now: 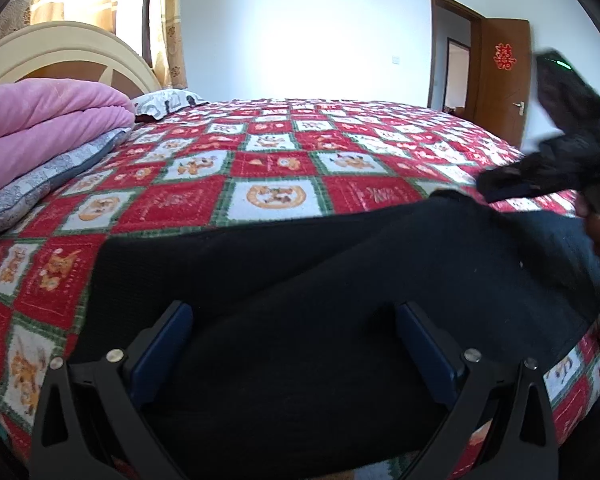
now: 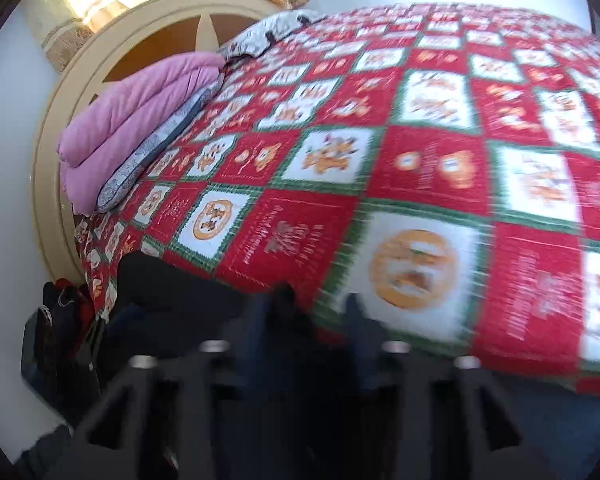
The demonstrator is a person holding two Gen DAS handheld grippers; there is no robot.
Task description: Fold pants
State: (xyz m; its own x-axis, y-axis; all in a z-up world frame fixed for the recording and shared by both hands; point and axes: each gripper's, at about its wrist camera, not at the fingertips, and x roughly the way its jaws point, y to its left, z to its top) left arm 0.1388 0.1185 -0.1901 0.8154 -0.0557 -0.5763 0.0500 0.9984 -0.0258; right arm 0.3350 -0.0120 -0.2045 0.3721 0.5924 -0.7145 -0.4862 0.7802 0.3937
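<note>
Pants (image 1: 340,272), black, lie flat along near edge of bed (image 1: 260,152) on red-and-white checked quilt. Left wrist view: left gripper (image 1: 294,320) jaws apart, straddling cloth, not pinching. Right gripper (image 1: 512,184) at far right, blurred. Red paper character on door (image 1: 505,56), shape unreadable at this size.

Right wrist view: right gripper (image 2: 316,304) jaws partly apart, dark cloth bunched between; grip cannot be told through blur. Risk: loose cloth slips out, fold skews. Quilt lettering unreadable.
</note>
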